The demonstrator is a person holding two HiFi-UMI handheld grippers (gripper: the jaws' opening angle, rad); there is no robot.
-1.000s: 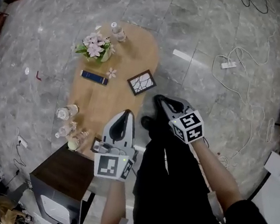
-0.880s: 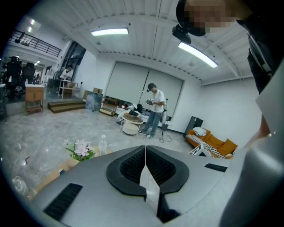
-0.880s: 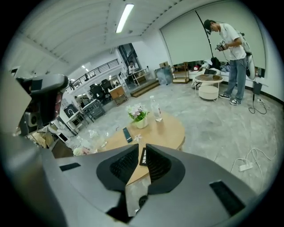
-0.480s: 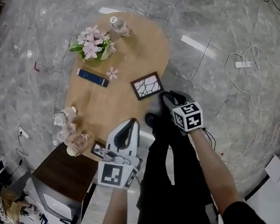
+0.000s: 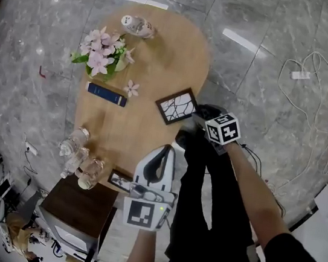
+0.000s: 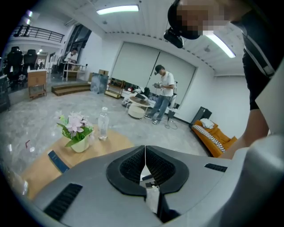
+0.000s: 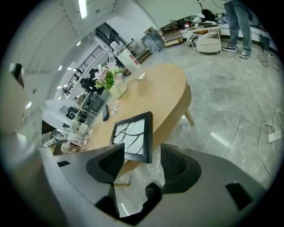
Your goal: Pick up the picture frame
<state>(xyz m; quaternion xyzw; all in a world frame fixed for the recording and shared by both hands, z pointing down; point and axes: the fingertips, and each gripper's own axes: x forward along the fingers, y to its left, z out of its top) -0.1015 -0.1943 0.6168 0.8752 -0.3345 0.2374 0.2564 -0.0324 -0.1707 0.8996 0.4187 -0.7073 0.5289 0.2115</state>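
Note:
The picture frame is black with a white picture of dark branching lines. It lies flat near the right edge of the oval wooden table. My right gripper hangs just off that edge and points down at the frame. In the right gripper view its jaws are opening and stand wide. The frame lies just ahead of the gap, and the pads touch nothing. My left gripper hovers over the table's near end, its jaws shut on nothing.
On the table stand a pot of pink flowers, a dark blue flat box, a clear bottle and several bottles. A second small frame lies by a dark cabinet. Cables trail over the floor.
Both grippers have come down toward the table. The right one has closed in on the frame's right edge.

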